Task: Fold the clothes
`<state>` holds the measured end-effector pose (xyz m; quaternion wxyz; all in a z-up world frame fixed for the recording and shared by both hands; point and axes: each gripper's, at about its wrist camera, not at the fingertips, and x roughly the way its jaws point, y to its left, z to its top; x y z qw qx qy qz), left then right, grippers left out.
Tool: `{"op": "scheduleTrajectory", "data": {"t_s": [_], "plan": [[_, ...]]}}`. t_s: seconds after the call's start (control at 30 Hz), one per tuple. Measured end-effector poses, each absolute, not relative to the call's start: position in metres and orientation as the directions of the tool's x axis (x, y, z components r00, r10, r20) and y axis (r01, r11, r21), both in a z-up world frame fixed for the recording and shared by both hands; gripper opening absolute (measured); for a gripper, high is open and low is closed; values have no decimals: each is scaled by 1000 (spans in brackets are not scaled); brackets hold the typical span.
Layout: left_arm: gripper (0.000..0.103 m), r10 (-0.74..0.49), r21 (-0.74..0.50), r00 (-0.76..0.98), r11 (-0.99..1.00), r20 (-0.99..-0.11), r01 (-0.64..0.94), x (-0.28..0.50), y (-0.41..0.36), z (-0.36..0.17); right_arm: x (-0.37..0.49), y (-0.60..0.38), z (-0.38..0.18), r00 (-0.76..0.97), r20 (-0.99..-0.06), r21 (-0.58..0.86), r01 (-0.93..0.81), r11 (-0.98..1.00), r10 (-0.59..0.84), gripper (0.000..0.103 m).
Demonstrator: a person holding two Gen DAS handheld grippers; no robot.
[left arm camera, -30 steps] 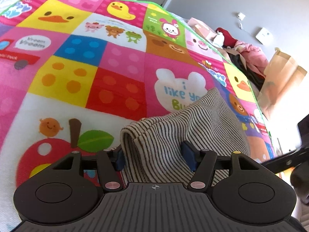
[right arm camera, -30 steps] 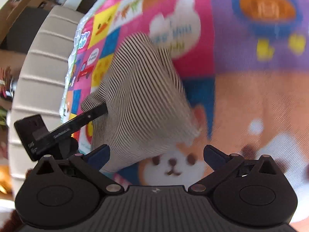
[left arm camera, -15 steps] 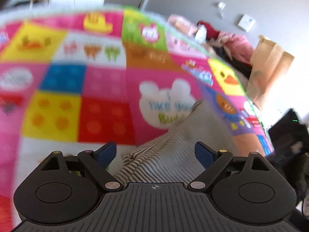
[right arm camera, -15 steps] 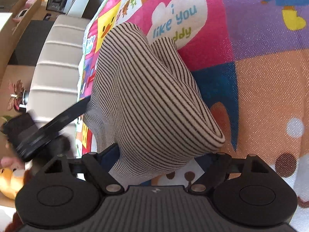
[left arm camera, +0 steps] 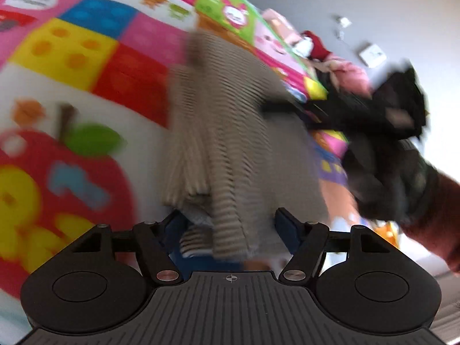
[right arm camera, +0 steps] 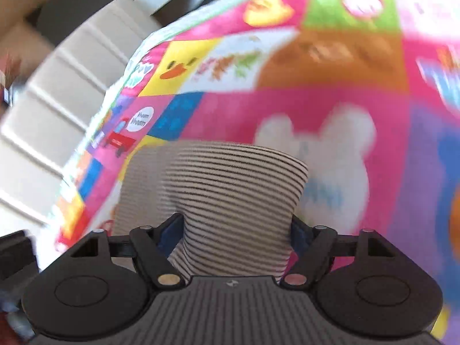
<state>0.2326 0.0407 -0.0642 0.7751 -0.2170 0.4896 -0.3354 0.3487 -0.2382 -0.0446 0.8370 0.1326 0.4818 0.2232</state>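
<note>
Bunching between both claws' fingers, striped garment [right arm camera: 235,198], over mat [right arm camera: 230,109]

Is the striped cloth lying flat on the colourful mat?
No, the striped cloth bunches up between the right tongs, lifted off the mat.

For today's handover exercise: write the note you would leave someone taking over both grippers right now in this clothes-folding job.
Left gripper: shut on the striped garment, at its bunched near edge.
Right gripper: shut on the same garment, at another part.
The garment is held over the colourful play mat; views are blurred.
Done: both grips taken.
Left: finish the fold, lay it flat. More clothes lie piled at the mat's far edge.
</note>
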Motion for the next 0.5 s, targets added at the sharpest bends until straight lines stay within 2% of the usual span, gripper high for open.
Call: {"op": "scheduleTrajectory", "data": {"t_s": [0.07,0.1,0.17,0.27,0.3,0.37,0.5], "plan": [[72,-796,-735,267,605,-544,307,225,29,-62,352,-231,-38,470,-751,366,-290,885,464,84],[69,-825,-767,253,564,-506,306,222,22,-62,346,-236,-37,478,-751,358,-288,888,457,85],[70,-867,-799,226,497,-444,338,213,10,-54,334,-244,-34,493,-750,342,-283,896,442,86],[75,-887,-797,234,461,-398,390,205,9,-36,316,-257,-30,516,-748,318,-275,907,419,94],[79,-885,-798,259,462,-387,387,205,15,-32,310,-262,-29,523,-747,310,-272,911,411,101],[86,-859,-800,344,491,-378,346,211,33,-26,297,-270,-26,538,-745,295,-267,918,395,103],[88,-739,-773,482,609,-470,180,239,58,-26,267,-258,-49,531,-775,216,-288,933,343,103]]}}
